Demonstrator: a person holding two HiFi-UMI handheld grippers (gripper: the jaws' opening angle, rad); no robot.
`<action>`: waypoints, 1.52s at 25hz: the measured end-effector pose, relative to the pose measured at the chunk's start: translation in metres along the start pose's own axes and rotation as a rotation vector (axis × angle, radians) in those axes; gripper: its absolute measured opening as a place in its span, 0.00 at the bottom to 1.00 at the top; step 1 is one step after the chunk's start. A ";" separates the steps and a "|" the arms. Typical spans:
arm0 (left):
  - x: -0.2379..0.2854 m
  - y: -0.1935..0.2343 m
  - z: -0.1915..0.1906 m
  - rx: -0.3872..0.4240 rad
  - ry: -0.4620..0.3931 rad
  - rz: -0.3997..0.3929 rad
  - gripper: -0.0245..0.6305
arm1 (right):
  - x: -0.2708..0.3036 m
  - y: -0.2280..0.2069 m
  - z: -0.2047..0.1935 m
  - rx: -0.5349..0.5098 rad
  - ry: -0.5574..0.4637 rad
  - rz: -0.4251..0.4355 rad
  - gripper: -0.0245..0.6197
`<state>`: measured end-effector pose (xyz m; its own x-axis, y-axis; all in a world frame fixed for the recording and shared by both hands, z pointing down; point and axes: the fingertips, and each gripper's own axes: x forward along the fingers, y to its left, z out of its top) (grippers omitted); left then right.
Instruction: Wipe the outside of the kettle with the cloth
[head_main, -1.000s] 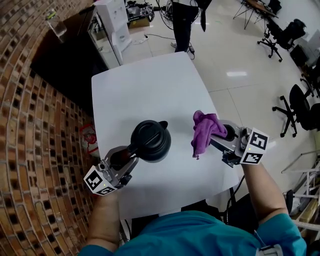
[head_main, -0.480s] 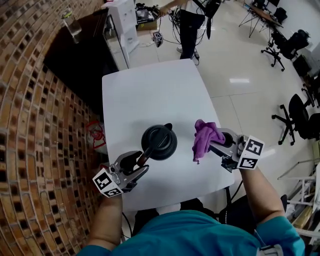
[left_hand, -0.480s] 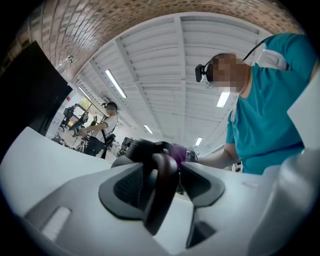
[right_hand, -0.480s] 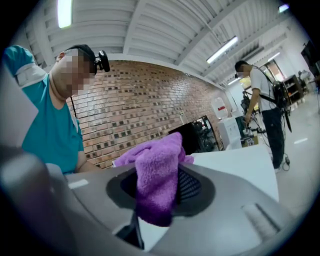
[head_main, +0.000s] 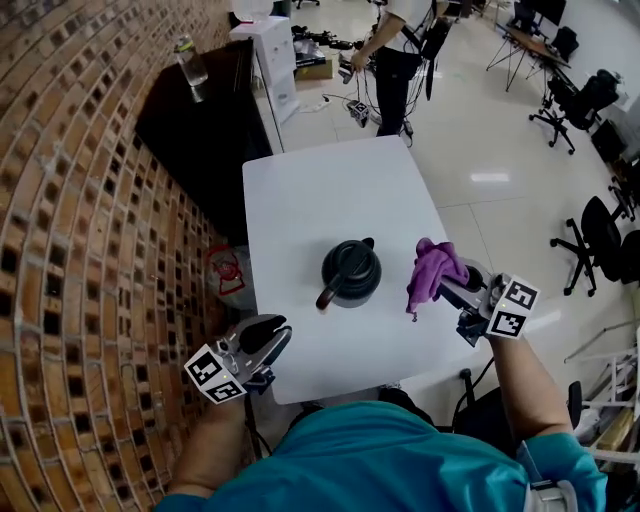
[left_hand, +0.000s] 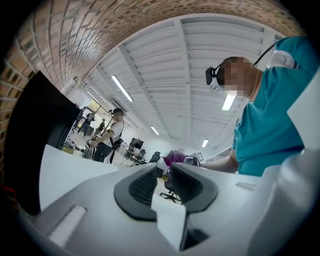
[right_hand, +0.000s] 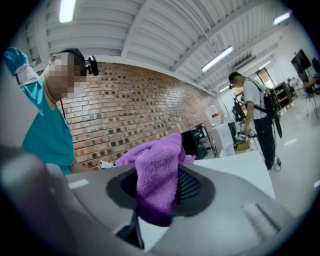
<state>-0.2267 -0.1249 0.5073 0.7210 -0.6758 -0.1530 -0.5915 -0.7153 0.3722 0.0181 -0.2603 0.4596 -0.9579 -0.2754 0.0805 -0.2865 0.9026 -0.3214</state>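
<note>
Right tongs (head_main: 451, 284) hold cloth (head_main: 432, 272) near kettle (head_main: 351, 272) on table (head_main: 325, 190).

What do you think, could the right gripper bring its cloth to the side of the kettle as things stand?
Probably yes. The right gripper, shut on the purple cloth, is just right of the black kettle, apart from it, with only bare white table between them.
</note>
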 end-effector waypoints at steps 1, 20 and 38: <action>-0.006 -0.011 0.008 -0.002 0.006 -0.004 0.12 | -0.002 0.013 0.006 -0.008 -0.007 -0.013 0.23; -0.054 -0.298 -0.013 0.043 -0.009 0.150 0.04 | -0.196 0.258 -0.011 -0.160 -0.025 0.108 0.23; -0.105 -0.490 -0.055 0.113 0.090 0.193 0.04 | -0.324 0.403 -0.086 -0.167 -0.018 0.058 0.23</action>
<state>0.0073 0.3064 0.3910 0.6173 -0.7867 -0.0045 -0.7542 -0.5933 0.2814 0.2120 0.2214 0.3852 -0.9729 -0.2261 0.0491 -0.2312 0.9590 -0.1638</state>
